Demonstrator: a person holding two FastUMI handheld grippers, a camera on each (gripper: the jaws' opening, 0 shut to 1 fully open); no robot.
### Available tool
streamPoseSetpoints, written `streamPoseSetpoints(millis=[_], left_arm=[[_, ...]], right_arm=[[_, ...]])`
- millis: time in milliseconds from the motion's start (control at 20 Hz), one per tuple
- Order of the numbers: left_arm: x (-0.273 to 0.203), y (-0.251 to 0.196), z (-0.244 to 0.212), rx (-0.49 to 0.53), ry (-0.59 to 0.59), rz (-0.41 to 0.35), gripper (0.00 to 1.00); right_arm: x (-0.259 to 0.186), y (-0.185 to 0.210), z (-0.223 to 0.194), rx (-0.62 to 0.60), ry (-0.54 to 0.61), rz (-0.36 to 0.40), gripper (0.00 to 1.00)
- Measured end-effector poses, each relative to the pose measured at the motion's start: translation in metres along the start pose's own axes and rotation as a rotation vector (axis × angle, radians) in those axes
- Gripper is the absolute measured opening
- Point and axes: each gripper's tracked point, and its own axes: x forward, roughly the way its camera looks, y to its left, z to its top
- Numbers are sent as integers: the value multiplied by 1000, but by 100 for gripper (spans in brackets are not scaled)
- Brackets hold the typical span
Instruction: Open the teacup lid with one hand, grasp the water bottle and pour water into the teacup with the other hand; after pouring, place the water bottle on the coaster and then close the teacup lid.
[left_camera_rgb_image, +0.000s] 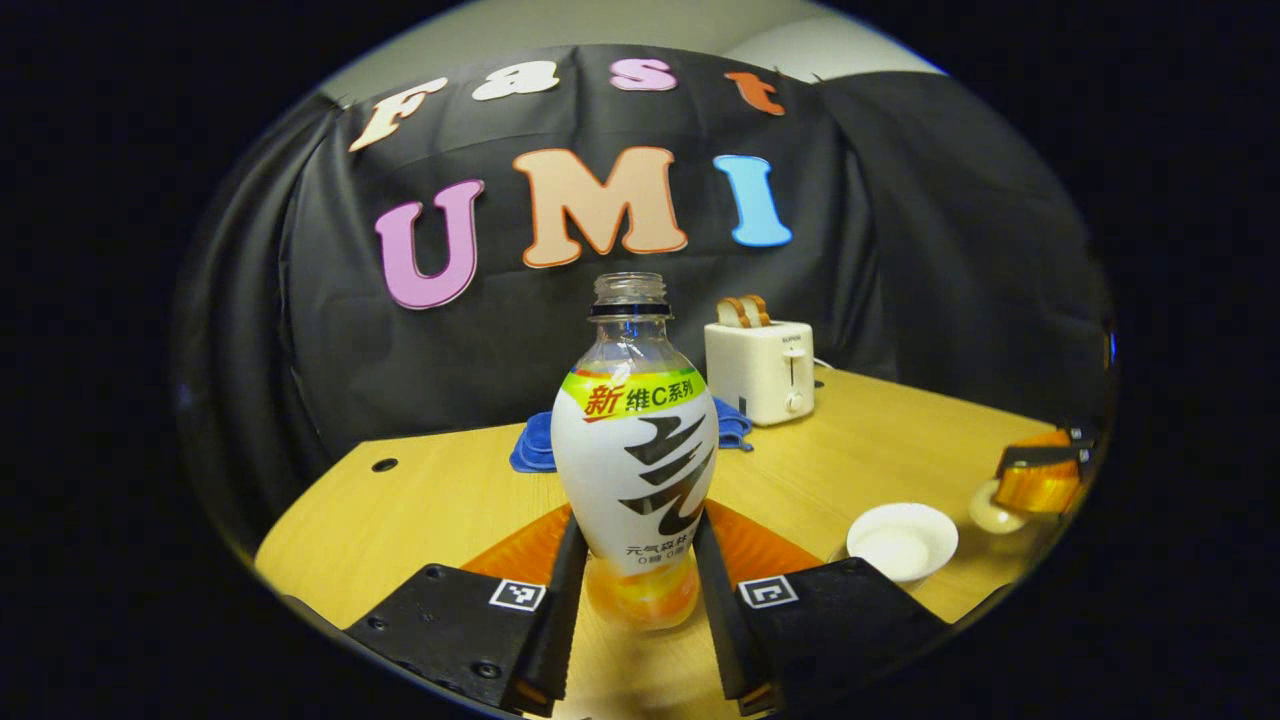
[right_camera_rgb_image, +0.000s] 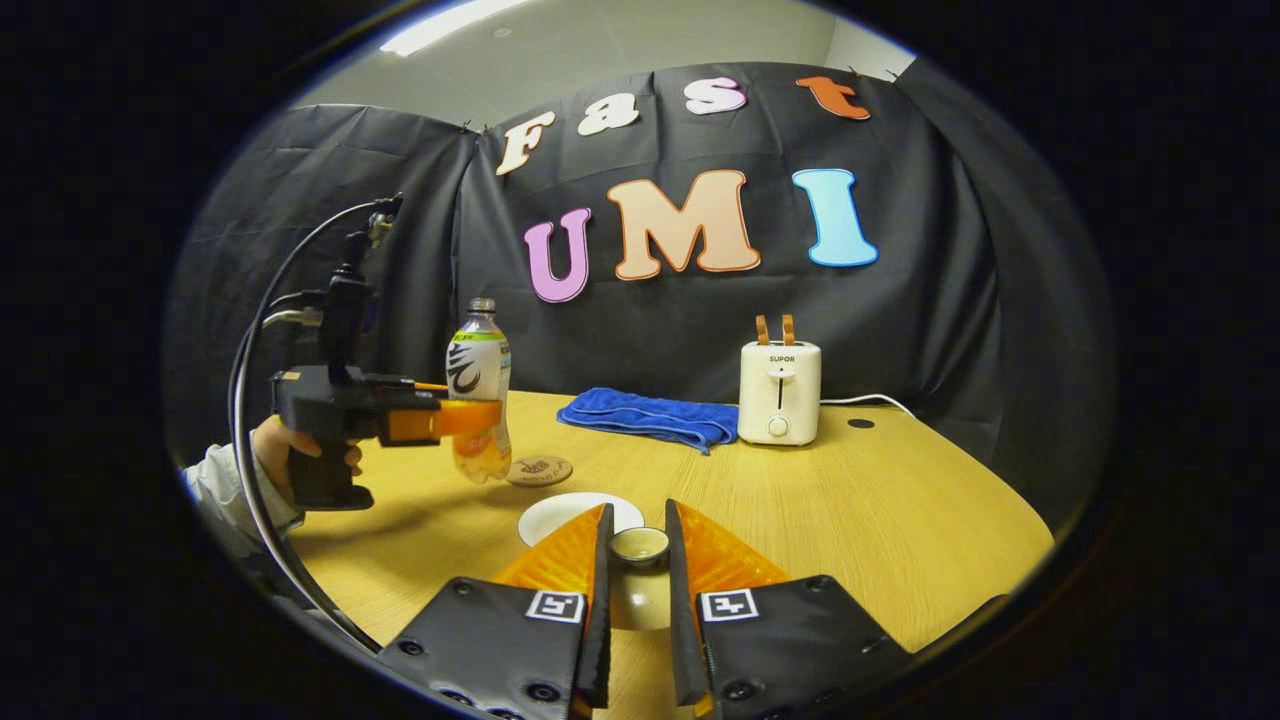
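- The clear plastic water bottle with a white-and-green label and no cap stands upright between the left gripper fingers. Both fingers press against its lower body, just above the orange-tinted base.
- In the right gripper view, that bottle hangs off the table, above and just left of the small round brown coaster.
- The bottle looks light and thin-walled, with little liquid low down. It would dent under a hard squeeze, and its smooth label may slip. I judge the present low hold steady for carrying. With the neck open, any tilt away from the cup will spill.
- The right gripper has its fingers closed on the small round knob of the pale ceramic teacup lid. Both fingers touch the knob's sides.
- The lid is hard, glazed and breakable, and the knob is the only sensible grip. I judge it should be lowered gently, level.
- The white ceramic teacup, open-topped, sits on the light wooden table, right of the bottle. In the right gripper view, its white rim shows just beyond the fingertips.
- Farther back stand a cream toaster holding bread slices and a folded blue cloth, well apart from the work.
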Motion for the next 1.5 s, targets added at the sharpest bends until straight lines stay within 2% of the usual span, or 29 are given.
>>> streamPoseSetpoints(millis=[150, 550, 600, 800, 1000, 1050, 1100, 1250, 1400, 1500], left_arm=[[19, 9, 7, -30, -67, 16, 55], [59, 15, -3, -45, -70, 43, 57], [62, 15, -6, -49, -64, 44, 58], [69, 18, -18, -72, -45, 56, 58], [69, 19, -22, -81, -44, 66, 62], [69, 20, -24, -74, -34, 68, 63], [68, 19, -24, -67, -40, 70, 65], [66, 14, -26, -62, -27, 67, 67], [65, 17, -26, -58, -32, 77, 67], [64, 18, -28, -55, -25, 82, 70]], right_arm=[[0, -2, -3, 10, 3, -2, 28], [6, -14, -13, 40, 24, -7, 26], [6, -16, -14, 43, 27, -10, 28], [7, -20, -16, 49, 31, -17, 30], [7, -20, -15, 46, 31, -21, 26], [7, -19, -14, 47, 31, -21, 30], [7, -18, -14, 48, 30, -19, 26], [7, -13, -13, 43, 33, -13, 28], [6, -9, -13, 35, 36, -7, 26], [6, -8, -12, 34, 31, -6, 30]])
